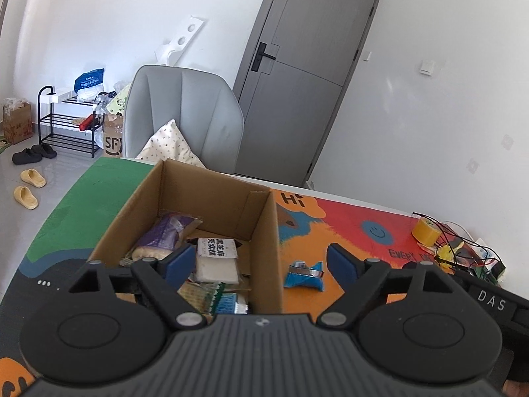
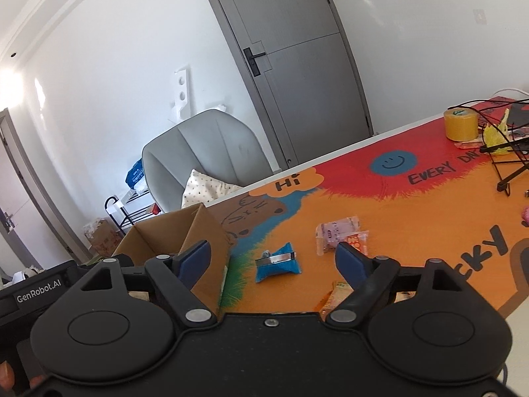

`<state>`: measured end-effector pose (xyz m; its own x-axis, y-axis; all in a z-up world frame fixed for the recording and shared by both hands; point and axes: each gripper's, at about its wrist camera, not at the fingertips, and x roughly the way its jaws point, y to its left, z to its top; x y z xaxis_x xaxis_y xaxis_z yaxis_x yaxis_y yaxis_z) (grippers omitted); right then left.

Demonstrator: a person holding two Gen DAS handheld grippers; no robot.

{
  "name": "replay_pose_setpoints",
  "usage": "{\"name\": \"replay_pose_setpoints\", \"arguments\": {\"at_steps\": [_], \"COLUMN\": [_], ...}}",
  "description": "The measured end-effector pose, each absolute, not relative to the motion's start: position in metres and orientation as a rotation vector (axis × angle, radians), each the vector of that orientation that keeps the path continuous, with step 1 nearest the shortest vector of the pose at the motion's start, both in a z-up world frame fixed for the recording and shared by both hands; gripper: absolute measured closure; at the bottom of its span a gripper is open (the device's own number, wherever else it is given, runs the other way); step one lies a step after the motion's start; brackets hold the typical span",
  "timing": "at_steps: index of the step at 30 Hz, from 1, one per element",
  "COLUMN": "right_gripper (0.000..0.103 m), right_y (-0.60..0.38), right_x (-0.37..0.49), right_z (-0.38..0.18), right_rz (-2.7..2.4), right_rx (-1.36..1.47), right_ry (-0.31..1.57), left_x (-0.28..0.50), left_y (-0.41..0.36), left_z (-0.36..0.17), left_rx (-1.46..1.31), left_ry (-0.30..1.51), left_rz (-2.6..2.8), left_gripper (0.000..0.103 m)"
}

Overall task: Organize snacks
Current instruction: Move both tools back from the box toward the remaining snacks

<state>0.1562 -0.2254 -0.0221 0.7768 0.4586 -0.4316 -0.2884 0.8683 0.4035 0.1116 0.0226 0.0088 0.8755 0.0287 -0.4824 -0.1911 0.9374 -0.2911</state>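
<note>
Snacks part-sorted: several in cardboard box point(image 1: 211, 198); blue packet point(image 2: 278, 262) loose on worktop point(image 2: 413, 218) beside it. Left hand-held gripper point(image 1: 261, 258), right hand-held gripper point(image 2: 274, 259) both released, empty (jaws wide). Next: right to grasp blue packet.

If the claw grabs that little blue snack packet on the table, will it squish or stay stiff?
Probably squish a bit. The blue snack packet looks crumpled and puffy, with flared ends, so it is likely soft and floppy. It seems small and light, so a push would likely slide it across the table mat, not roll it. Its shiny silver strip hints at slippery foil wrapping.
</note>
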Motion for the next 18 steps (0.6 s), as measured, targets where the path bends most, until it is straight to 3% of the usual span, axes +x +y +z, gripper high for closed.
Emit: {"name": "replay_pose_setpoints", "arguments": {"at_steps": [18], "right_gripper": [0.036], "right_y": [-0.284], "right_x": [0.16], "right_z": [-0.054], "right_rz": [0.365], "right_rx": [0.378], "right_ry": [0.581], "left_x": [0.129], "left_y": [-0.049], "left_z": [-0.002], "left_rx": [-0.242], "left_ry": [0.502], "left_rz": [0.002], "left_gripper": [0.022]}}
